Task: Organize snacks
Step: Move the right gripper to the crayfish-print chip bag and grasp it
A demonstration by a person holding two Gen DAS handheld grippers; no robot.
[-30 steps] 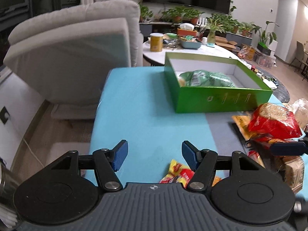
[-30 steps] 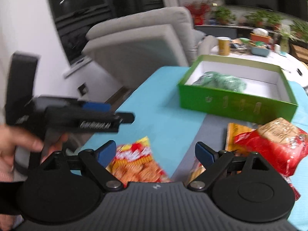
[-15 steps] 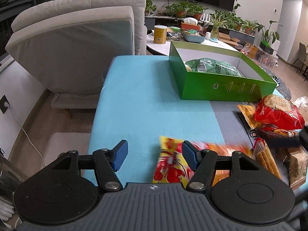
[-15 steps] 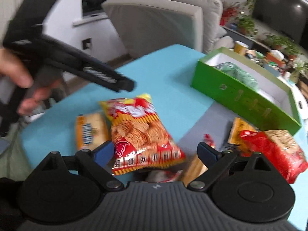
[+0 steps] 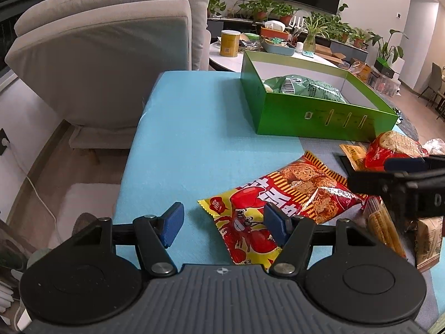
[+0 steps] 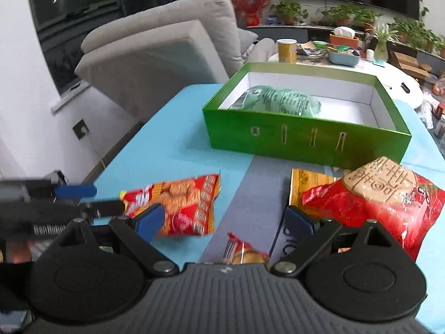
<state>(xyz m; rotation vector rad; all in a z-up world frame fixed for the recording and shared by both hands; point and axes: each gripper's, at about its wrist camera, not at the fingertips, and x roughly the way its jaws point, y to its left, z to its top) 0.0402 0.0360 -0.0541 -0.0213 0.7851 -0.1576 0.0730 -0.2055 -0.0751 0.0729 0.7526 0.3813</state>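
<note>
With both grippers [image 5: 222,224] [image 6: 225,220] spread and empty, I'd pinch the light, crinkly noodle bag [image 5: 281,206] beside my left fingers by its sealed edge.

Left tool [image 5: 221,224] and right tool [image 6: 224,222] both angle downward, jaws parted, gripping nothing.
</note>
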